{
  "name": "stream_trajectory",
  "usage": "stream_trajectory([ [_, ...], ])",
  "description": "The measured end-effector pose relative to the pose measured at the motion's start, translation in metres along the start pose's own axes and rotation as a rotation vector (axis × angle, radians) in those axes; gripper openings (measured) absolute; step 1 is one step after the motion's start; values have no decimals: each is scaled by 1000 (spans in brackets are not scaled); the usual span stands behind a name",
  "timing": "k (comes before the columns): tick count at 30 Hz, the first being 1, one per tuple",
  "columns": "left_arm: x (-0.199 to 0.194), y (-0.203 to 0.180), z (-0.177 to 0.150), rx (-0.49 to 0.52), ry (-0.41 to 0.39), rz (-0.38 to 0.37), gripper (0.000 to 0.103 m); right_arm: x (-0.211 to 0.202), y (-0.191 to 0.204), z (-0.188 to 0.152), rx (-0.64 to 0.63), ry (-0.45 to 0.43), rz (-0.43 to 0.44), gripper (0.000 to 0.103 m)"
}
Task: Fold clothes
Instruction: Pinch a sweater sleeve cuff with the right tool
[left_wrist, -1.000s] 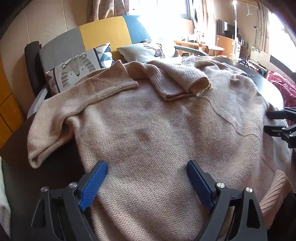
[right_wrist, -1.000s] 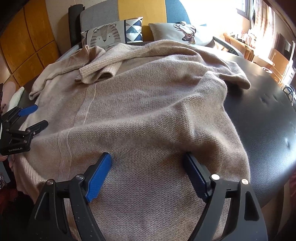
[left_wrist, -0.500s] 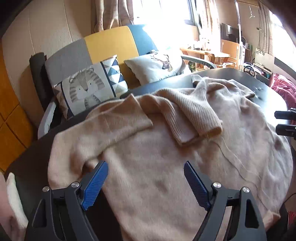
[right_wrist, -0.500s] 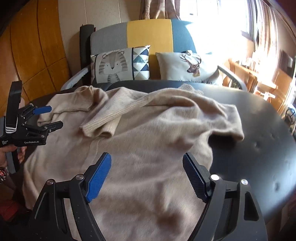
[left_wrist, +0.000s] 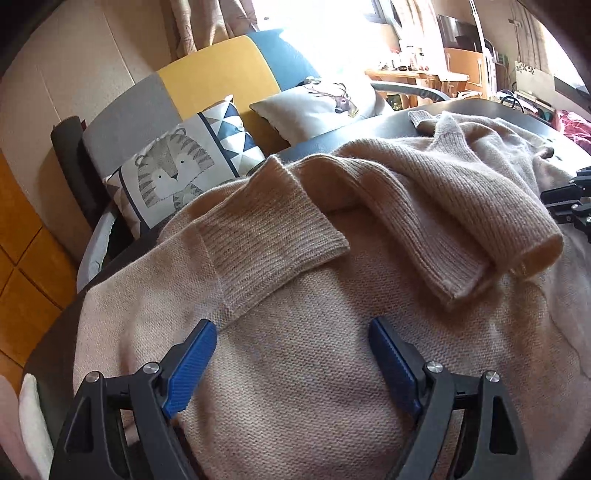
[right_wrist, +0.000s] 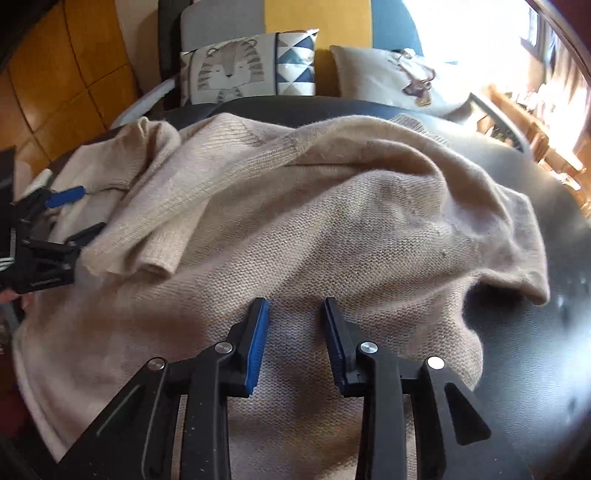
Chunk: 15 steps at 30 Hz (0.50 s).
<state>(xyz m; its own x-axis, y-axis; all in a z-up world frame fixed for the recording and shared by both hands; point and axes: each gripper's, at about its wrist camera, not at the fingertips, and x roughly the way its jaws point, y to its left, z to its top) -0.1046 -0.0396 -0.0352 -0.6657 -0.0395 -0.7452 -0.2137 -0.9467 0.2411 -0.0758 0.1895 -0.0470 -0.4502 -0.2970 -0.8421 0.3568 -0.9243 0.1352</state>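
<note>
The left gripper (left_wrist: 291, 354) was held wide apart, nothing between the blue pads (left_wrist: 190, 367), poised low over the body of the beige sweater (left_wrist: 314, 387) near its left edge. No fabric was pinched. The right gripper (right_wrist: 295, 339) was seen with jaws narrowed to a slim gap over the knit; whether a fold of fabric was actually caught could not be told, since the view is blurred and flat fabric shows through the gap.

The sweater was spread across the dark round table (right_wrist: 535, 369), front body toward the grippers. Both sleeves had been laid inward across the chest: one ribbed cuff (left_wrist: 273, 236) was lying flat just ahead of the left gripper, the other sleeve (left_wrist: 461, 221) crossing beside it, its cuff end slightly raised. That layout fits a sleeves-in stage, done so the body can be folded as a rectangle.

The right edge of the sweater (right_wrist: 517, 258) was rumpled and lifted off the table; it is judged to need flattening first.

Behind the table, a tiger cushion (left_wrist: 177, 173) and a deer cushion (left_wrist: 321, 107) were propped on a sofa (left_wrist: 218, 77), well apart from the work.
</note>
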Motion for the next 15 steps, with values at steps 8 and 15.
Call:
stream_trajectory([
  [8, 6, 16, -6, -129, 35, -41, 102, -12, -106, 107, 121, -114, -155, 35],
  [15, 9, 19, -8, -172, 47, -59, 103, 56, -159, 164, 224, -6, -205, 35],
])
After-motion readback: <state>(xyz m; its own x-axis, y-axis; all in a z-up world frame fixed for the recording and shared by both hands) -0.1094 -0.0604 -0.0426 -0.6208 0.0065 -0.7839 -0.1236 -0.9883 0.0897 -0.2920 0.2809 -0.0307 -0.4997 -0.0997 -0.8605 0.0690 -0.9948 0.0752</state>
